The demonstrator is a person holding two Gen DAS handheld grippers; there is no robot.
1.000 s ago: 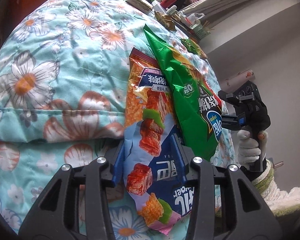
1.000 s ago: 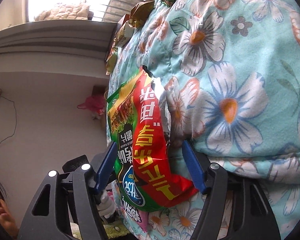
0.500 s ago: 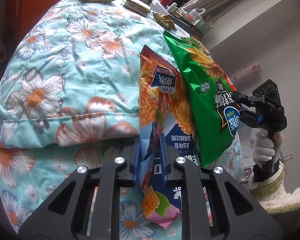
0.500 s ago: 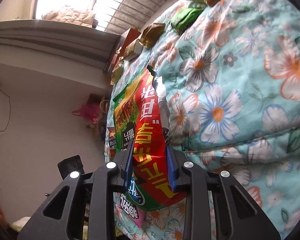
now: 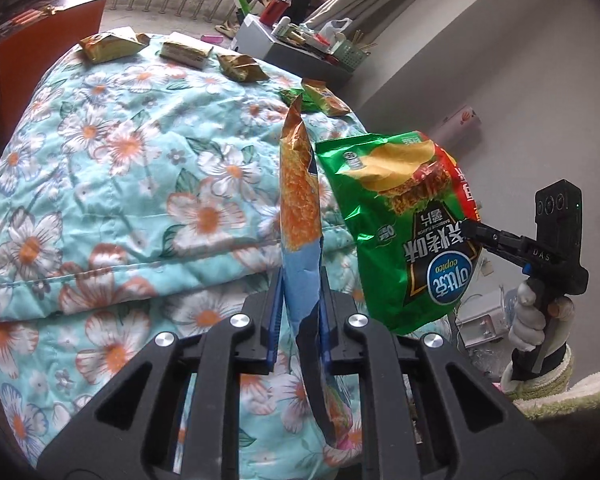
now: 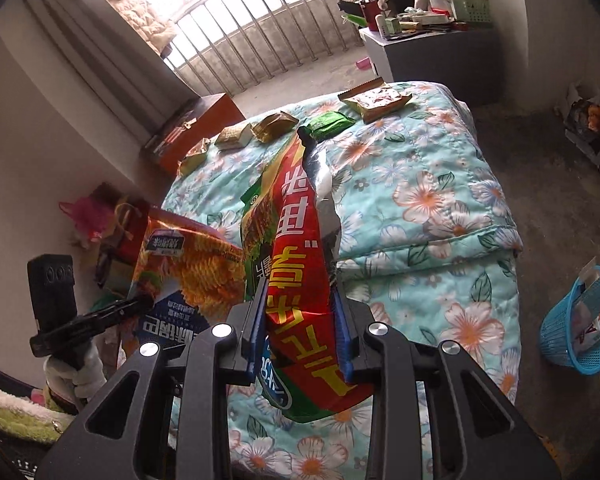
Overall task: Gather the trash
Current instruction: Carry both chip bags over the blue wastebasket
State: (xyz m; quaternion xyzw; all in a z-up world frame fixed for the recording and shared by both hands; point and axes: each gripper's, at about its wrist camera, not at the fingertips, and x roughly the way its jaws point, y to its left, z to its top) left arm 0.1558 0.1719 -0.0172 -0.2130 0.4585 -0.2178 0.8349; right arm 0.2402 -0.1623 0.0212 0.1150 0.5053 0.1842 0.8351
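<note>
My left gripper (image 5: 299, 312) is shut on an orange and blue snack bag (image 5: 300, 208) and holds it upright above the floral quilt (image 5: 120, 184). My right gripper (image 6: 299, 328) is shut on a green and red chip bag (image 6: 296, 248), also lifted off the bed. In the left wrist view the chip bag (image 5: 404, 232) hangs from the right gripper (image 5: 476, 232) at the right. In the right wrist view the orange bag (image 6: 184, 268) hangs from the left gripper (image 6: 140, 304) at the left. Several small wrappers (image 6: 376, 102) lie at the far end of the quilt (image 6: 432, 208).
A blue basket (image 6: 576, 320) with trash stands on the floor right of the bed. An orange box (image 5: 32, 32) sits beside the bed. A cluttered grey cabinet (image 6: 432, 48) stands by the barred window. More wrappers (image 5: 108, 46) line the quilt's far edge.
Both grippers closed on their bags and lifted them off the quilt, pulling back from the bed. More of the room shows now.
</note>
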